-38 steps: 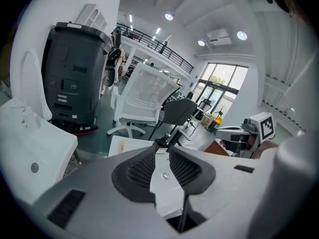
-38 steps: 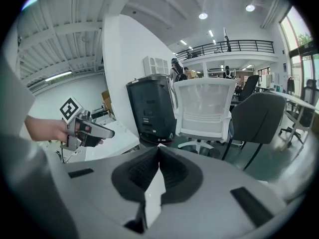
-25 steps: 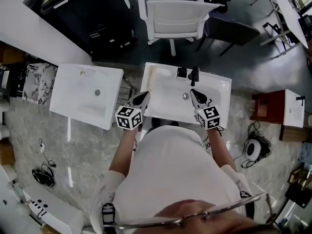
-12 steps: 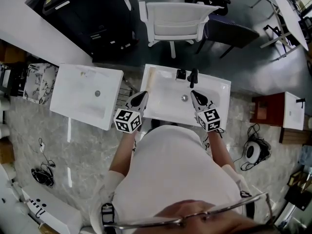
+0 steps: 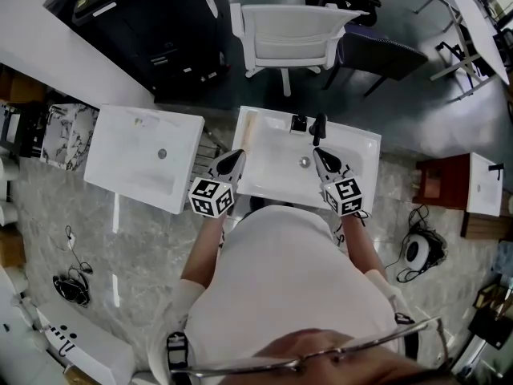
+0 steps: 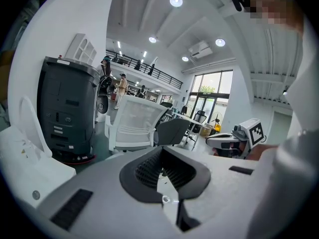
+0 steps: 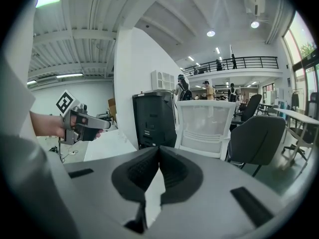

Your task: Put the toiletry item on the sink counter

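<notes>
We can't read any words, brands or numbers here, only black-and-white square marker patterns on the cubes of the left gripper (image 5: 238, 156) and right gripper (image 5: 317, 151).

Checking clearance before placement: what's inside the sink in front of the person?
Only the drain shows in the sink basin. The left tool and right tool cover parts of its near side; anything under them cannot be seen.

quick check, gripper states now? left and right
Left gripper: closed, nothing between the jaws.
Right gripper: closed, nothing between the jaws.
</notes>
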Available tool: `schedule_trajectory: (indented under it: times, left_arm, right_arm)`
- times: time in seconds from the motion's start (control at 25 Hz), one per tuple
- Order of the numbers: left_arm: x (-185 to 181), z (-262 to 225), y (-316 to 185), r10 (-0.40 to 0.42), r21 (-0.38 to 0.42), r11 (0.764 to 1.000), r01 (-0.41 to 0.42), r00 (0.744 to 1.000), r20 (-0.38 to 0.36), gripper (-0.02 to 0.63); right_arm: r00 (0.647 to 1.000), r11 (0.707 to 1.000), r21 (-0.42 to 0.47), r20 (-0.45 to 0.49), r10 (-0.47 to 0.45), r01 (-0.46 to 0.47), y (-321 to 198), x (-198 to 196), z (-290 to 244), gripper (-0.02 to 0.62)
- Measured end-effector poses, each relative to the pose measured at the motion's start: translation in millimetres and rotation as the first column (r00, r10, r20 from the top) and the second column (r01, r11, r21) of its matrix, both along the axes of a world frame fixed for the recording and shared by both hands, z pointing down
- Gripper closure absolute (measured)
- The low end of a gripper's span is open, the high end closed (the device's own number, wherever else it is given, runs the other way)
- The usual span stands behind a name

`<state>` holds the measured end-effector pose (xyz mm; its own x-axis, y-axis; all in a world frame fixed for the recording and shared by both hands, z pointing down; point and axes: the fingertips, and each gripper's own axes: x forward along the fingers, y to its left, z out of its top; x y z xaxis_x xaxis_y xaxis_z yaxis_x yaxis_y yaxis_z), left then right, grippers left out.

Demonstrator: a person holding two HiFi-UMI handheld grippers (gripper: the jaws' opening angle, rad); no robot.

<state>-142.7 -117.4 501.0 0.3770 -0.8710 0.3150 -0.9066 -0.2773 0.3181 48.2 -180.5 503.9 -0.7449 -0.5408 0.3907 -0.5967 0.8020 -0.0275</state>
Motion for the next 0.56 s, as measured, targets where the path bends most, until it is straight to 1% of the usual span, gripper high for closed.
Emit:
schedule_trajectory:
  times: [0.56]
  left_arm:
    - [-0.1, 0.6, -1.1, -0.008, 0.0, 1.0, 0.008, 1.0, -0.009, 0.601]
  right_arm:
    - [1.0, 1.0, 0.001, 0.001, -0.001, 0.001, -2.3, 0.9, 0.2, 0.589]
